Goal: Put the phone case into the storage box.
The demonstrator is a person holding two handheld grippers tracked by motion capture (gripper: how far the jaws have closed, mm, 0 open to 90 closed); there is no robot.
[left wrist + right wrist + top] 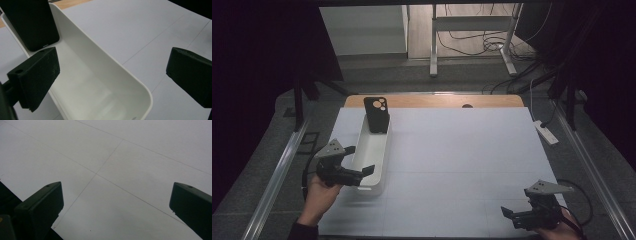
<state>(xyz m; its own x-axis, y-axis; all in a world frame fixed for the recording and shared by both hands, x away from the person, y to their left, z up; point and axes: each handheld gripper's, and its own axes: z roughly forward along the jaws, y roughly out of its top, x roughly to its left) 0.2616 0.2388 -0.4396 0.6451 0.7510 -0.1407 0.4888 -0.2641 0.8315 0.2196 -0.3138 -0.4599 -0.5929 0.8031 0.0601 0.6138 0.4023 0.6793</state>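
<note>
A long white bin (371,176) lies on the left side of the white mat. A black phone (376,114) stands upright in its far end, camera lenses at the top. My left gripper (359,160) is open at the bin's near end, with nothing held. In the left gripper view the bin (117,72) runs between the two jaws toward the phone (32,22), and the left gripper (112,75) spans the bin's right wall. My right gripper (512,212) hovers open at the near right over bare mat. In its own view the right gripper (116,205) holds nothing.
The white gridded mat (462,150) covers most of the table, and a wooden strip (437,101) shows at the far edge. A white power strip (545,132) lies just off the right side. Metal rails run along both sides, with desk legs and cables beyond.
</note>
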